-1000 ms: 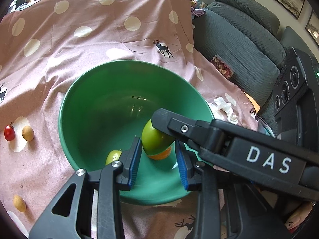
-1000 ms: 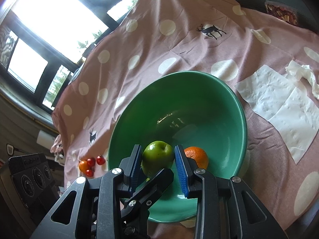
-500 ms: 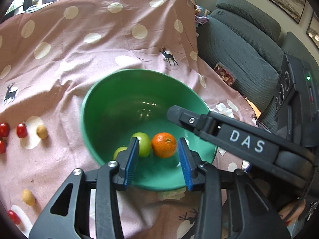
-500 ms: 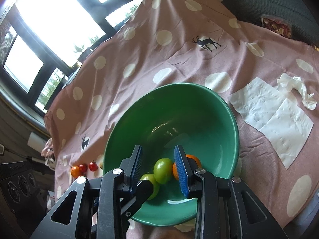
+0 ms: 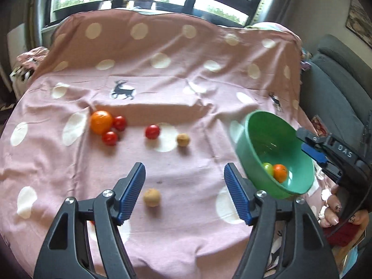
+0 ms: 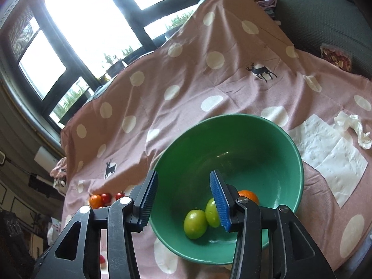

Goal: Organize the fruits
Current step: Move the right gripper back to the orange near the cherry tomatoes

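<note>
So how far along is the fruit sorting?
Partly done. The green bowl holds two green fruits and an orange. Both grippers carry nothing; their jaws are opening. Left on the cloth: another orange, three tomatoes, two tan fruits.

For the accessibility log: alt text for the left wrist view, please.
The left hand-held gripper, jaws opening and empty, points at a small tan fruit on a pink polka-dot cloth. Beyond lie an orange and red tomatoes; a green bowl sits right.
</note>
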`<state>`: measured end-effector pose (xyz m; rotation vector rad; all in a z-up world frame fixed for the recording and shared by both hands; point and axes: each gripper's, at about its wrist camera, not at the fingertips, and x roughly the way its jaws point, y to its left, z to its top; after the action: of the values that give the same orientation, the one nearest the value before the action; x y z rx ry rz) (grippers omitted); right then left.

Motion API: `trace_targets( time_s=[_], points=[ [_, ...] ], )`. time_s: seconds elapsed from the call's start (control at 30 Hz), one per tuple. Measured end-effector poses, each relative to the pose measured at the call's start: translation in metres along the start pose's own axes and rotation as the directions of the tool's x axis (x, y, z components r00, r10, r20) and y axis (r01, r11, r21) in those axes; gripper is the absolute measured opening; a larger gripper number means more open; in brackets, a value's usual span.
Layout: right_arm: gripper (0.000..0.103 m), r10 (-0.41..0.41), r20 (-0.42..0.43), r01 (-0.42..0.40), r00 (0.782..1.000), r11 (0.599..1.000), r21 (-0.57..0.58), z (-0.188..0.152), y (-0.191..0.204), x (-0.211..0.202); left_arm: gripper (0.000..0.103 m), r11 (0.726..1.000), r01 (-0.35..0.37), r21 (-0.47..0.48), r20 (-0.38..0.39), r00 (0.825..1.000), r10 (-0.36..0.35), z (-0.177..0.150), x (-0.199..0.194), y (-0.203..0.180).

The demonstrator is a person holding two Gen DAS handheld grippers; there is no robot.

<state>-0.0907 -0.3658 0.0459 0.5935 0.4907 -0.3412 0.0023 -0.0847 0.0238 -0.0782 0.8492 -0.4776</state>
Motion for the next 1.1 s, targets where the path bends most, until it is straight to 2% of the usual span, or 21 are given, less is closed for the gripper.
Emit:
trace_targets(
  time_s=[0.07, 0.17, 0.33, 0.53, 0.73, 0.97, 1.1],
  points=[
    [0.051, 0.011, 0.004, -0.011, 1.0, 1.0, -0.017, -0.001, 0.008, 0.0, 0.071, 0.998, -0.029, -0.051, 0.013, 0.999, 0.03, -0.004, -0.004, 0.021],
    [0.062, 0.015, 0.011, -0.014, 1.0, 0.998, -0.064, -0.005, 0.022, 0.001, 0.072, 0.994, -0.065, -0.093, 0.023, 0.997, 0.067, -0.012, -0.005, 0.044],
    [0.063, -0.007, 0.01, 0.008, 1.0, 0.992, -0.122, -0.011, 0.039, 0.008, 0.073, 0.987, -0.089, -0.137, 0.018, 0.996, 0.093, -0.015, -0.003, 0.066],
    [0.062, 0.02, -0.015, -0.023, 1.0, 0.983, -0.183, -0.022, 0.061, 0.014, 0.075, 0.972, -0.117, -0.203, 0.001, 0.993, 0.12, -0.017, -0.001, 0.088],
    [0.062, 0.056, -0.056, -0.068, 0.997, 0.968, -0.242, -0.035, 0.089, 0.024, 0.083, 0.956, -0.064, -0.285, 0.005, 0.998, 0.068, -0.017, -0.004, 0.111],
    [0.063, 0.063, -0.105, -0.093, 0.992, 0.947, -0.306, -0.047, 0.122, 0.04, 0.084, 0.938, -0.091, -0.336, -0.015, 0.996, 0.091, -0.018, -0.002, 0.127],
    [0.063, 0.041, -0.154, -0.091, 0.987, 0.938, -0.334, -0.052, 0.144, 0.059, 0.084, 0.926, -0.11, -0.361, -0.007, 0.993, 0.115, -0.018, -0.003, 0.135]
  ],
)
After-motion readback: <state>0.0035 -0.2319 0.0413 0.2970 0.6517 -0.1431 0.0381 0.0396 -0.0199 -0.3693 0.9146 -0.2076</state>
